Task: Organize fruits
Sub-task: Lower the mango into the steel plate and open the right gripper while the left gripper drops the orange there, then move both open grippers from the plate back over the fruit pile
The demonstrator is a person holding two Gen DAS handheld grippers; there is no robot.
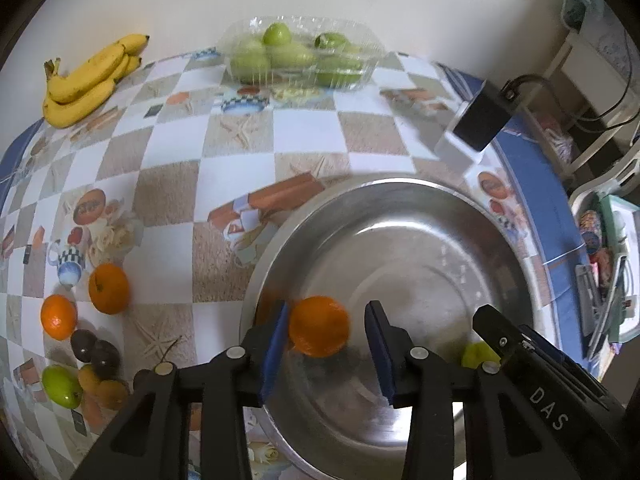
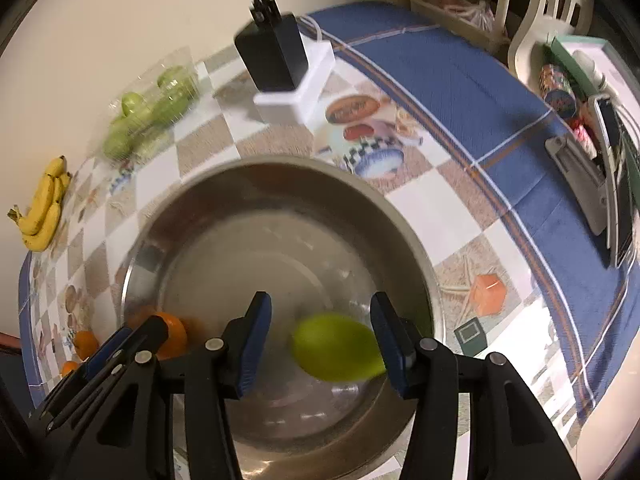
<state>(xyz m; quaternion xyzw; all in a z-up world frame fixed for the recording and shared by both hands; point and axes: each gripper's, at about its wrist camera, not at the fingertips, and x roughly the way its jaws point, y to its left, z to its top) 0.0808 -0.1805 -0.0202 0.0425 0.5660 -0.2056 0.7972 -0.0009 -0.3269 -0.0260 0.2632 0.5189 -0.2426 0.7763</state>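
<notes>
Over the steel bowl (image 1: 400,216) on the counter, we hold both grippers pointing down: the orange (image 1: 319,326) sits between our left fingers (image 1: 276,344), touching only one, released; the green fruit (image 2: 334,346) lies crosswise against one right finger (image 2: 394,350), unclamped. Remaining fruit (image 1: 108,288) lies nearer our left hand.

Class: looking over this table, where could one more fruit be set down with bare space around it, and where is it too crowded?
Free: the checked tablecloth between the bananas, the clear box of green fruit and the steel bowl. Crowded: the near left corner, with oranges and small fruits bunched together.
</notes>
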